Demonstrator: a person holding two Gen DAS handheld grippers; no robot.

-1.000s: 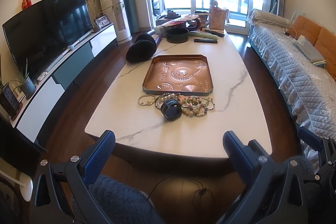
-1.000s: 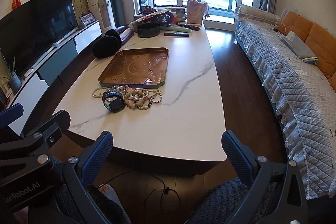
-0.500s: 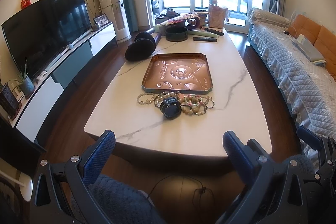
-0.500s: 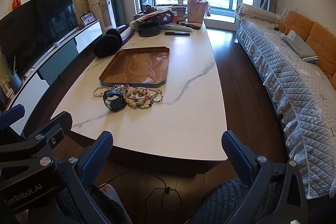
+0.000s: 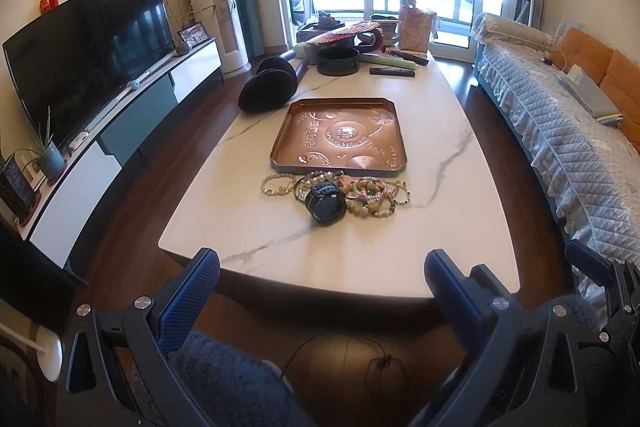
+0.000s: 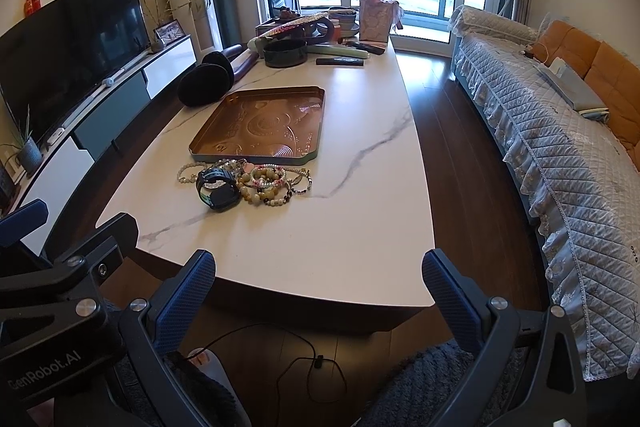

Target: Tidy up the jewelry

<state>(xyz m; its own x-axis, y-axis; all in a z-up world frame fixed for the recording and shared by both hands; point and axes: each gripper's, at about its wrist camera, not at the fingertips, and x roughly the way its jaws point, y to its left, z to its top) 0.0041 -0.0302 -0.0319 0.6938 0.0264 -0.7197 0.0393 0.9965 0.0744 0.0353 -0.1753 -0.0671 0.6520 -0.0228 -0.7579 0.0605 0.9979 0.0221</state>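
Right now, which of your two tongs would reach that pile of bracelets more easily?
Probably the left tongs: the bracelets and watch lie almost straight ahead of them. From the right tongs, also open and empty, the pile sits off to the left.

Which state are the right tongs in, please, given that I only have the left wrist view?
Observer: The right tongs are open and hold nothing.
Operator: Thank you. Where does the jewelry sit from there?
Observer: The black watch and the bracelets lie ahead and to the left of the right tongs, with only bare table between.
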